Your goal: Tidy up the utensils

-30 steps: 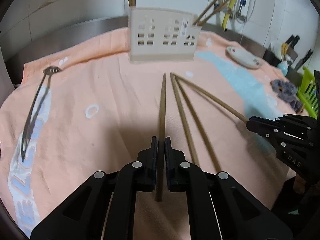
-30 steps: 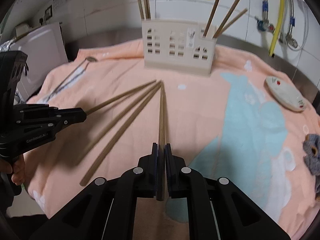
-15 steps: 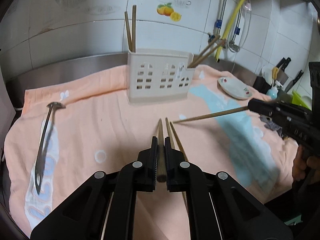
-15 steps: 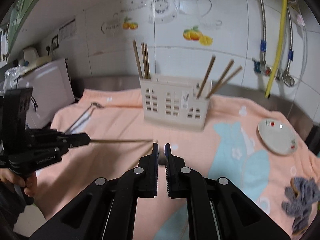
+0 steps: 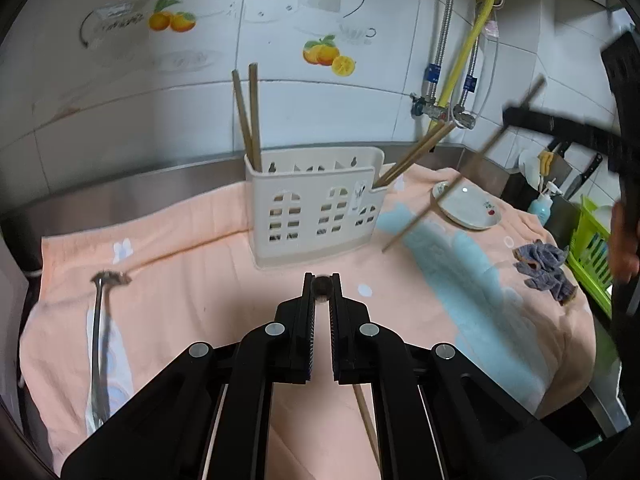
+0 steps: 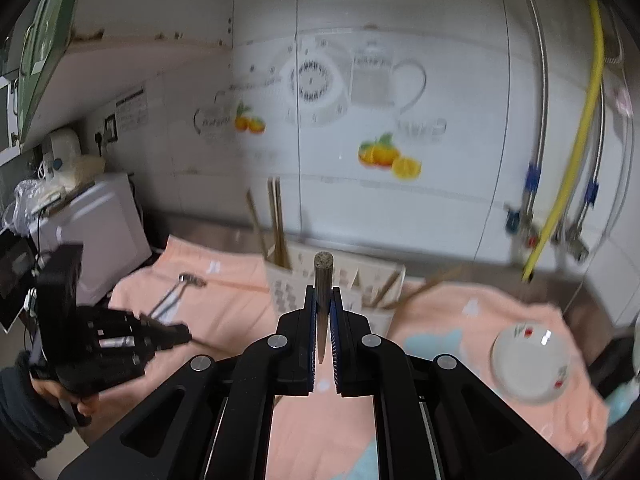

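A cream utensil holder (image 5: 316, 208) stands on the peach towel (image 5: 180, 280) with chopsticks upright in its left end (image 5: 248, 116) and leaning from its right end (image 5: 416, 152). My left gripper (image 5: 321, 286) is shut on a chopstick (image 5: 321, 285), seen end-on. My right gripper (image 6: 323, 300) is shut on another chopstick (image 6: 323, 280), raised and tilted; it shows in the left wrist view (image 5: 460, 172) to the right of the holder. One loose chopstick (image 5: 366, 420) lies on the towel under the left gripper. The holder is blurred in the right wrist view (image 6: 344, 280).
A metal slotted ladle (image 5: 98, 340) lies on the towel's left. A small white dish (image 5: 468, 206) and a grey rag (image 5: 544, 268) lie to the right. A green rack (image 5: 592, 248) and knives stand at far right. Pipes (image 5: 460, 64) run down the tiled wall.
Both grippers have lifted their chopsticks off the towel and tipped them upward. The right gripper has risen high and swung its chopstick steeply; its view is blurred.
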The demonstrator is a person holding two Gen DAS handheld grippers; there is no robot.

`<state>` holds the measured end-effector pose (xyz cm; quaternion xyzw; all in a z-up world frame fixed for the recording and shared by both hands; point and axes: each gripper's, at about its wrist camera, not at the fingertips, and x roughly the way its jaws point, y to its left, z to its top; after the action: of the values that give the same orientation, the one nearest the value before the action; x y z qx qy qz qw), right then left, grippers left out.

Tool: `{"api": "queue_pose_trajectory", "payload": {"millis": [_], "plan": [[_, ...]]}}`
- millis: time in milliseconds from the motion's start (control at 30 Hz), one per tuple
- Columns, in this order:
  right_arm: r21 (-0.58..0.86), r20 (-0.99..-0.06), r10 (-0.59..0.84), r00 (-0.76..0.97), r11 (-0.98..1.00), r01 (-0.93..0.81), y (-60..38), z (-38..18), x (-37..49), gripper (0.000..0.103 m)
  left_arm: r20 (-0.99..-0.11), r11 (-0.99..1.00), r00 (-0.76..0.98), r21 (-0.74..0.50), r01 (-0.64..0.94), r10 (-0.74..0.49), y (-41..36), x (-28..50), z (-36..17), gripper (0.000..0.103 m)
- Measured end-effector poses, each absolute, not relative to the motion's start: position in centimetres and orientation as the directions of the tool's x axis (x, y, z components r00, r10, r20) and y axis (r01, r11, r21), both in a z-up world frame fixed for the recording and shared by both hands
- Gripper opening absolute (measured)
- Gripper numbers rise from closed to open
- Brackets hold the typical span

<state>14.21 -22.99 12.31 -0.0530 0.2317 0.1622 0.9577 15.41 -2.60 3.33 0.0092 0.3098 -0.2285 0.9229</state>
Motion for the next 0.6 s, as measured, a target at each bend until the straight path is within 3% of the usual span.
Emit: {"api": "queue_pose_trajectory", "payload": {"millis": [300, 600], "plan": [[-0.082, -0.416, 0.253, 0.873, 0.946, -0.313, -23.1, 18.0, 17.6, 0.006, -0.521, 0.889, 0.738, -0.096, 0.448, -0.428, -3.2, 16.8, 7.9, 0.006], [-0.086, -0.438, 0.206, 0.875, 0.96, -0.268, -23.8, 17.8, 21.4, 0.006, -0.417, 0.882, 0.8, -0.011, 0.47, -0.431, -5.1, 18.5, 15.1, 0.006]]}}
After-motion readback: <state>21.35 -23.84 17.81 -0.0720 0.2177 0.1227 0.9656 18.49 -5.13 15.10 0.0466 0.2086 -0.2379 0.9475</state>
